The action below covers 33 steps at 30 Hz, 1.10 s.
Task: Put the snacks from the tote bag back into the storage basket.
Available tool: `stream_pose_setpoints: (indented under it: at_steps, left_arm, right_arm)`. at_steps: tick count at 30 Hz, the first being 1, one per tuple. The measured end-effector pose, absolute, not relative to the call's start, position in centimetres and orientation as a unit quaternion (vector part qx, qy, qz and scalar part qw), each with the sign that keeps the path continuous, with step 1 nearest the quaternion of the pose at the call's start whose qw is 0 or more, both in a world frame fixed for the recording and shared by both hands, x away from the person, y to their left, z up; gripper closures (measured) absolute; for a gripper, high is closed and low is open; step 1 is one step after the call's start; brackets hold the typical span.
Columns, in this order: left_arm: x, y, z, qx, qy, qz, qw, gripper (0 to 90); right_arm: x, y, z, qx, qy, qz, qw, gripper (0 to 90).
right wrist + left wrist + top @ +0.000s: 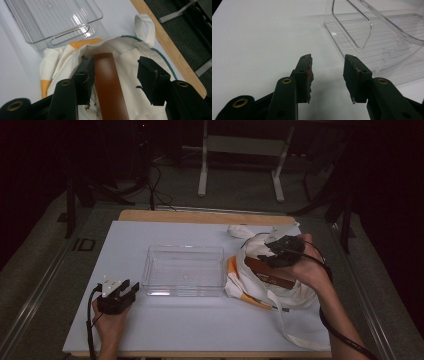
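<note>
over on the right side of the white table top (165, 330), the right gripper (117, 80) hovers above a cream cloth tote bag (280, 290) with orange trim. its jaws stand partly apart; a long brown flat box (110, 87) lies between them, close against one pad, though whether it is gripped i cannot tell. that box rests on the bag, just beside the clear rectangular plastic bin (183, 270) in the middle of the table. the left gripper (328, 77) sits low near the bin's left corner, jaws open with nothing between them.
</note>
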<state>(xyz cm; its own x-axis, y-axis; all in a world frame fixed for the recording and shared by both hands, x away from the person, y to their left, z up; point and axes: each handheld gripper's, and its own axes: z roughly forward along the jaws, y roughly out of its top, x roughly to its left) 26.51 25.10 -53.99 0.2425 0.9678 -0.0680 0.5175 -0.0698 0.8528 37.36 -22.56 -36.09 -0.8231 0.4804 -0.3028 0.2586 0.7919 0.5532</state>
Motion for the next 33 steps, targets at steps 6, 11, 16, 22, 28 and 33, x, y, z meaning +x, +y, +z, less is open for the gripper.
stream_pose_setpoints:
  at_steps: [6,11,16,22,28,33]
  left_arm:
    - [26.5,25.1,-54.0,0.677,0.548,0.279,0.404,58.8]
    - [26.5,25.1,-54.0,0.678,0.547,0.279,0.405,58.8]
    - [26.5,25.1,-54.0,0.677,0.547,0.279,0.404,58.8]
    - [26.5,25.1,-54.0,0.677,0.548,0.279,0.405,58.8]
    - [26.5,25.1,-54.0,0.677,0.548,0.279,0.406,58.8]
    - [26.5,25.1,-54.0,0.677,0.548,0.279,0.405,58.8]
  right_arm:
    - [37.6,-22.8,-36.3,0.205,0.921,0.245,0.222,46.5]
    - [37.8,-23.1,-36.5,0.211,0.922,0.241,0.22,45.3]
    - [38.0,-23.3,-36.9,0.211,0.925,0.234,0.213,44.3]
    - [38.2,-23.8,-37.2,0.217,0.926,0.228,0.211,43.3]
    - [38.4,-24.5,-37.5,0.223,0.927,0.22,0.207,42.7]
    - [38.6,-24.9,-37.6,0.229,0.927,0.219,0.202,41.1]
